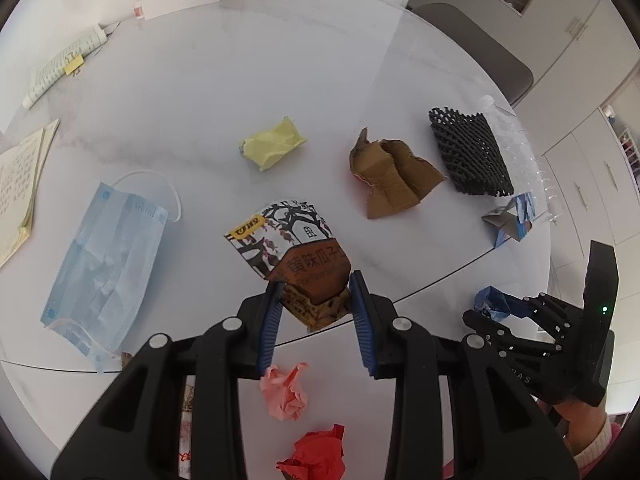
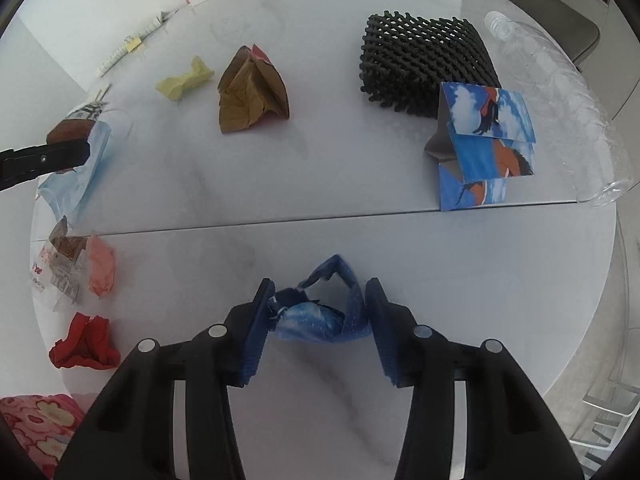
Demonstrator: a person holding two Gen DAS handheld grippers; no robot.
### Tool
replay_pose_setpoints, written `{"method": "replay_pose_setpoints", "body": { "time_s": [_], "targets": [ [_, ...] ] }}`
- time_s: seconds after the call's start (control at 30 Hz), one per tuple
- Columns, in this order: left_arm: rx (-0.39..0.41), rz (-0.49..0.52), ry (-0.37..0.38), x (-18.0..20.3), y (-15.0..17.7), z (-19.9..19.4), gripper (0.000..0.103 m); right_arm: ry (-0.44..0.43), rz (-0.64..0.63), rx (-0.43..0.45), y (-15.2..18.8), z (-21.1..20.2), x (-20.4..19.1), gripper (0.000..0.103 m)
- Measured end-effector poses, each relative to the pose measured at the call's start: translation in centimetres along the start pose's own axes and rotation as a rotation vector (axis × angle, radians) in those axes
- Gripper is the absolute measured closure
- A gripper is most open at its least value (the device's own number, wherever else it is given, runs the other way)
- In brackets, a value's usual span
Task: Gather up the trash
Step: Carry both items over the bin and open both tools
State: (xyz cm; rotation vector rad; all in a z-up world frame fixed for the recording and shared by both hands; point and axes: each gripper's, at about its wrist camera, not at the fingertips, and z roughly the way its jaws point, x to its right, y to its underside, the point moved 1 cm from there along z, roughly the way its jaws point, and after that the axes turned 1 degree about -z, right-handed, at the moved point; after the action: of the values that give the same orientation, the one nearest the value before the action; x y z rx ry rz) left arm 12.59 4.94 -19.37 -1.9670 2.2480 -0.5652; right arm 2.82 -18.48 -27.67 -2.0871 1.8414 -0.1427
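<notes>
Meanwhile, on a round white table (image 1: 240, 80) strewn with litter, two handheld grippers each have a piece of trash between their blue pads. The left gripper (image 1: 316, 284) pinches the lower end of a printed snack wrapper (image 1: 292, 240), its pads pressed on the crumpled brown part, the wrapper raised off the table. The right gripper (image 2: 318, 296) has its pads against both sides of a crumpled blue wrapper (image 2: 320, 312) that sits on the table near its front edge; no earlier picture tells how the jaws got there.

Around the snack wrapper, as the left wrist camera sees it: a blue face mask (image 1: 104, 264) lies to the left, a yellow paper ball (image 1: 272, 146) beyond it, a torn piece of brown cardboard (image 1: 392, 176) beyond and to the right, and black foam netting (image 1: 468, 152) further right, beside a clear plastic bottle (image 1: 516, 140). A folded blue printed card (image 1: 516, 216) lies just in front of the netting. A pink paper ball (image 1: 286, 392) and a red paper ball (image 1: 316, 456) lie nearer than the wrapper.
</notes>
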Motion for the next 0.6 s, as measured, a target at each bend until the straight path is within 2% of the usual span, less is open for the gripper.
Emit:
{"method": "replay_pose_setpoints", "body": {
  "time_s": [0.13, 0.3, 0.5, 0.6],
  "targets": [
    [0.002, 0.044, 0.014, 1.6, 0.6, -0.7, 0.07, -0.02, 0.017, 0.024, 0.7, -1.3, 0.4, 0.058],
    [0.005, 0.147, 0.059, 6.2, 1.8, -1.2, 0.07, -0.013, 0.073, 0.068, 3.1, -4.6, 2.4, 0.058],
    [-0.011, 0.307, 0.156, 14.3, 4.5, -1.9, 0.07, 0.05, 0.207, 0.119, 8.2, -9.8, 7.4, 0.058],
    [-0.047, 0.374, 0.221, 18.9, 6.2, -1.6, 0.07, 0.097, 0.283, 0.132, 11.3, -12.2, 10.6, 0.058]
  ]
}}
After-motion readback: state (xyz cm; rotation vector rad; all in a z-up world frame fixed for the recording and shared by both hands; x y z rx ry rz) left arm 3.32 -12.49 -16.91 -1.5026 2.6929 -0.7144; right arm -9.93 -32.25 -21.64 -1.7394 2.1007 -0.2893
